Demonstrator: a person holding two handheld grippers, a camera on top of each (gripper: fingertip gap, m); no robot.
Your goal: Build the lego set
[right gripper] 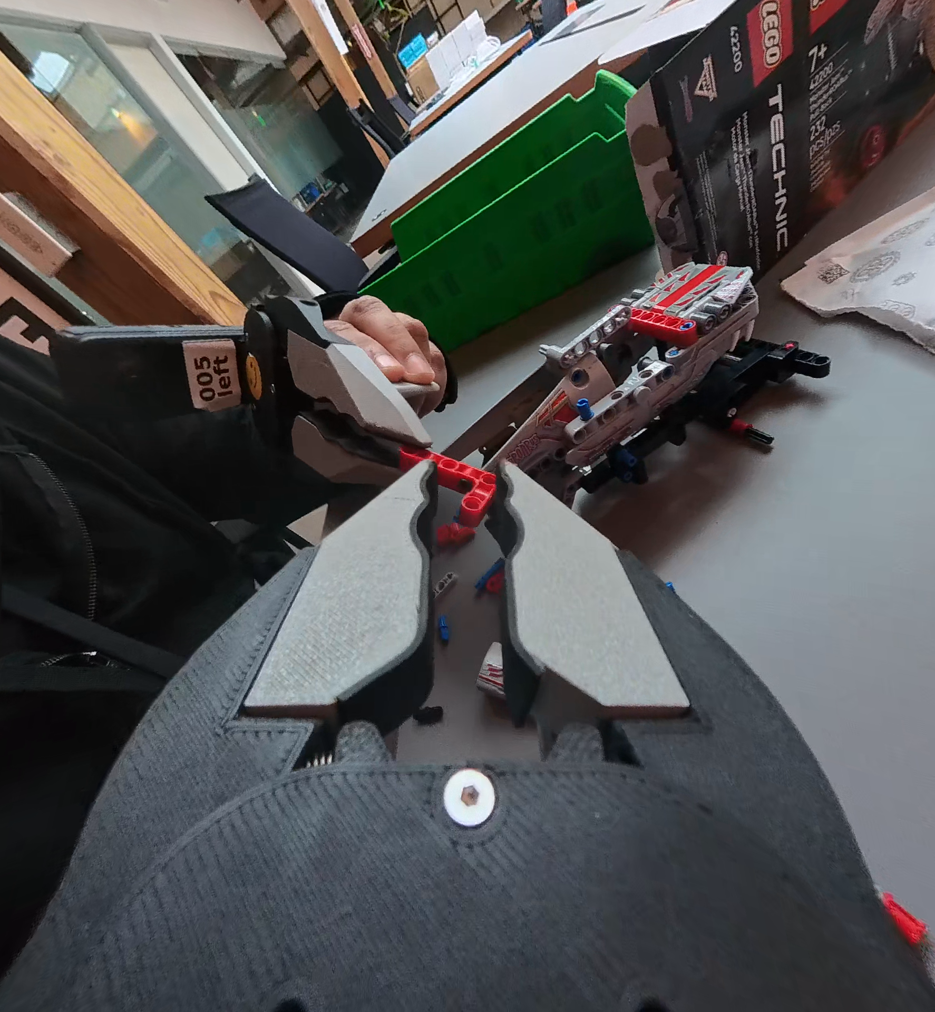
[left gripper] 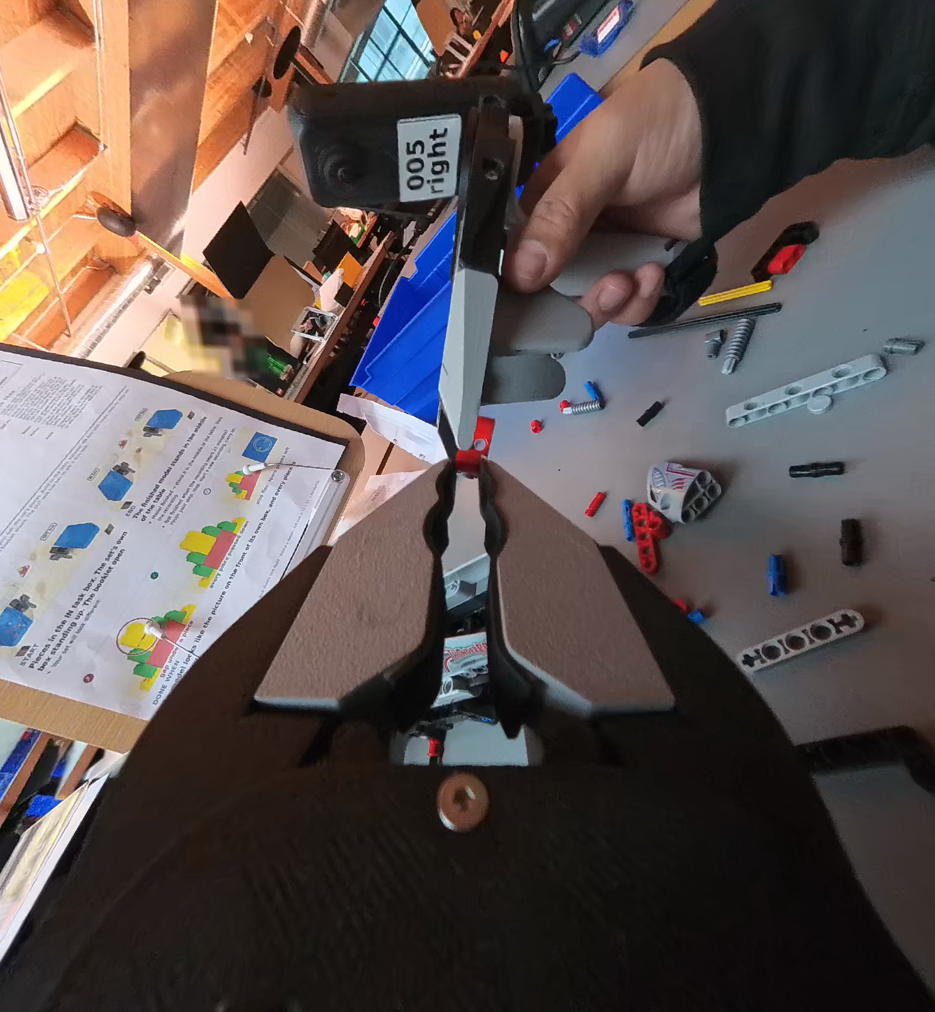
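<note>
Left gripper (left gripper: 466, 463) fills the lower half of its own view, jaws pinched on one end of a red L-shaped beam (right gripper: 462, 482). Right gripper (right gripper: 465, 482) meets it tip to tip: its jaws stand a little apart, with the beam's bent end between the fingertips; whether they press on it cannot be told. Both tools hang above the grey table (right gripper: 783, 602).

Behind the beam, a black set box (right gripper: 783, 137) stands on the table beside a green bin (right gripper: 509, 219). Just before the box lies the half-built truck (right gripper: 657, 372), white, grey and red on a black frame.

An instruction sheet (left gripper: 126, 520) rests on a board at the left.

Loose parts lie scattered on the table: a grey beam (left gripper: 807, 390), a black axle (left gripper: 706, 321), a white printed panel (left gripper: 681, 491), small blue and red pins.
</note>
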